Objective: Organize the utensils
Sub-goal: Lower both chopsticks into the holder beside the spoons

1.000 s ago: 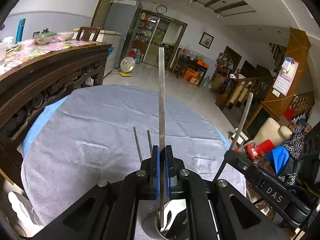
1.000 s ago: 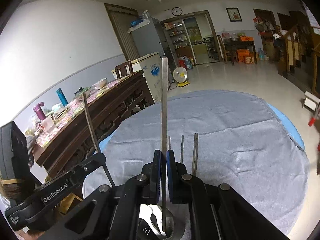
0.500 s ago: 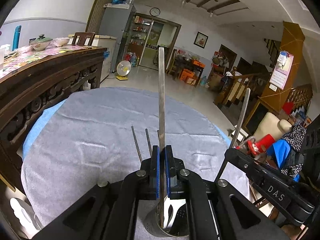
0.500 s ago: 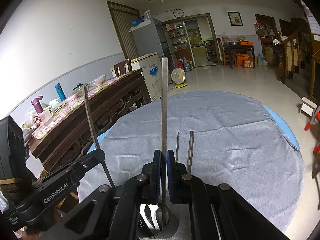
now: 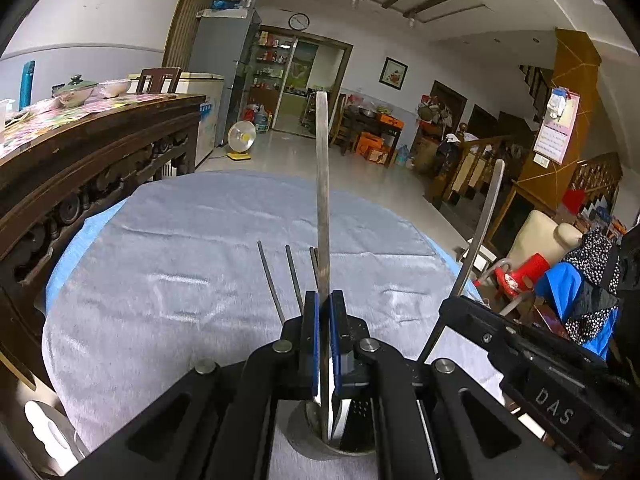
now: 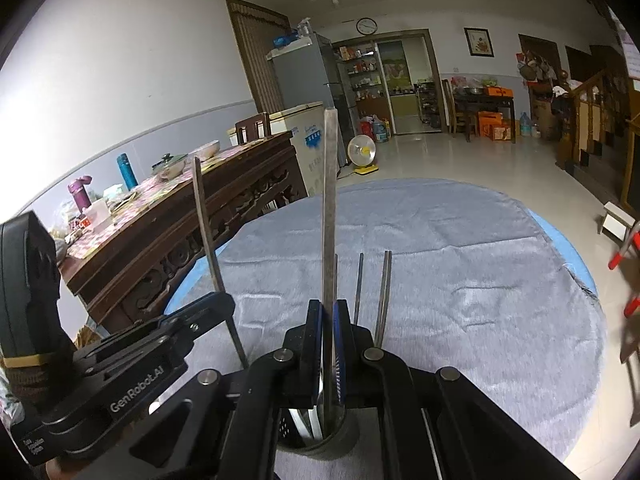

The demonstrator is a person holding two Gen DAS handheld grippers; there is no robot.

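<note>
My left gripper (image 5: 324, 300) is shut on an upright metal utensil handle (image 5: 322, 184) whose lower end hangs in a round metal holder (image 5: 316, 438) on the table. My right gripper (image 6: 328, 308) is shut on another upright metal utensil handle (image 6: 330, 200), its lower end in the same holder (image 6: 320, 440). Thin chopstick-like rods (image 5: 280, 280) stand in the holder beside the left handle; they also show in the right wrist view (image 6: 372, 288). The right gripper appears in the left view (image 5: 520, 356), the left gripper in the right view (image 6: 140, 356).
The round table wears a grey cloth (image 5: 180, 264) over a blue one. A dark carved wooden sideboard (image 5: 80, 168) with dishes and bottles stands to the left. A fan (image 5: 241, 138) and furniture lie beyond on the tiled floor.
Both grippers have lifted a little with their utensils; the holder shows more fully below the fingers and the rods stand out further above them.
</note>
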